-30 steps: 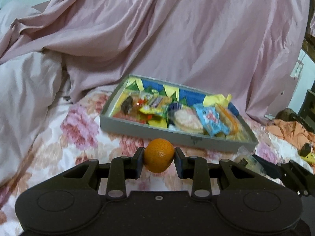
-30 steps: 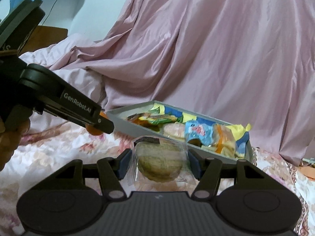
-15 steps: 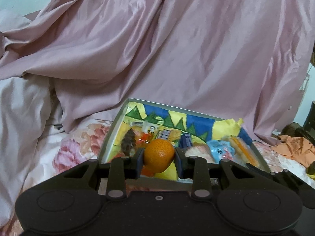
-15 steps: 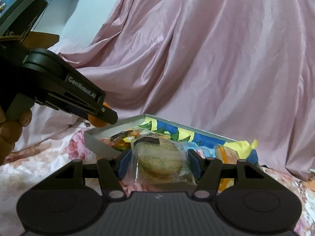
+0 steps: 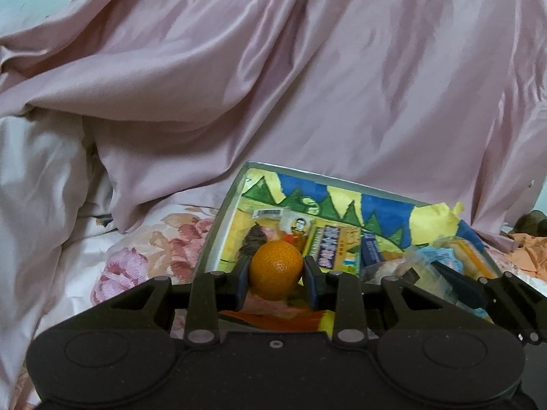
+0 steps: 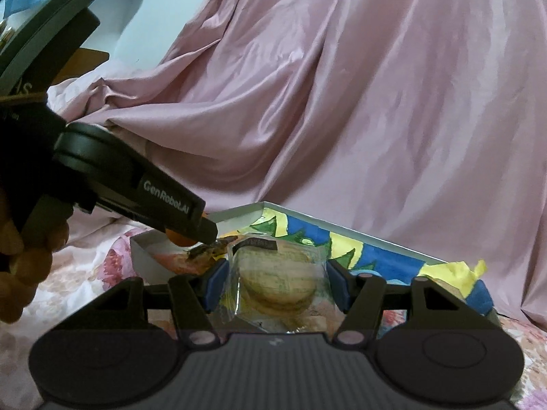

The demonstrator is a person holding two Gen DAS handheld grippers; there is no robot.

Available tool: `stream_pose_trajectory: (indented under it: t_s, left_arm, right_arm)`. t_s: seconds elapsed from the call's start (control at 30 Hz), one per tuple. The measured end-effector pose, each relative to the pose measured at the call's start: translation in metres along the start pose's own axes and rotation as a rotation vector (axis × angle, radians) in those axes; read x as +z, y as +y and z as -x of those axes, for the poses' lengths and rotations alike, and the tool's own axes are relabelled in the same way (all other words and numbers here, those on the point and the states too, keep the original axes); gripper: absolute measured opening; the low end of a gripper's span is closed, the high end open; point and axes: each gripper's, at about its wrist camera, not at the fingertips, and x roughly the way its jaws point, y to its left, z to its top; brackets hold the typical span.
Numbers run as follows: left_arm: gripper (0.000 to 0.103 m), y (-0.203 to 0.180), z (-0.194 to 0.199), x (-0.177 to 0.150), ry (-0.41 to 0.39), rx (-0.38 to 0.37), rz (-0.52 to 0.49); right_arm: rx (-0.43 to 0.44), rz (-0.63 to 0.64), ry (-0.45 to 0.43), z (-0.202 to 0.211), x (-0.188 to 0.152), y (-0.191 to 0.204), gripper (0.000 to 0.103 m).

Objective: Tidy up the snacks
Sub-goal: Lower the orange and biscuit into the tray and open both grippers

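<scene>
My left gripper (image 5: 276, 276) is shut on a small orange (image 5: 276, 269) and holds it over the near left part of a grey tray (image 5: 224, 212) lined with blue, yellow and green paper and filled with several snack packets (image 5: 328, 249). My right gripper (image 6: 276, 280) is shut on a clear-wrapped round cake (image 6: 277, 282), held above the tray's (image 6: 239, 210) near edge. The left gripper (image 6: 191, 229) also shows in the right wrist view, with the orange (image 6: 177, 239) at its tip over the tray's left corner.
The tray lies on a floral bedsheet (image 5: 143, 253). A pink satin cloth (image 5: 273, 85) hangs behind it and a white quilt (image 5: 37, 188) bunches at the left. Orange fabric (image 5: 526, 253) lies at the far right.
Both grippers have moved forward, from in front of the tray to over it. The orange and the wrapped cake stayed gripped.
</scene>
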Motion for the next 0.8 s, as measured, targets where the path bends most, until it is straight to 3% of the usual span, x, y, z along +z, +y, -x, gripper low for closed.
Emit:
stream_pose_trajectory:
  t_s: [0.8]
  left_arm:
    - [0.035,0.009,-0.017,-0.008,0.012,0.015,0.039]
  right_arm:
    - [0.003,0.034,0.028,-0.024,-0.005,0.004,0.066]
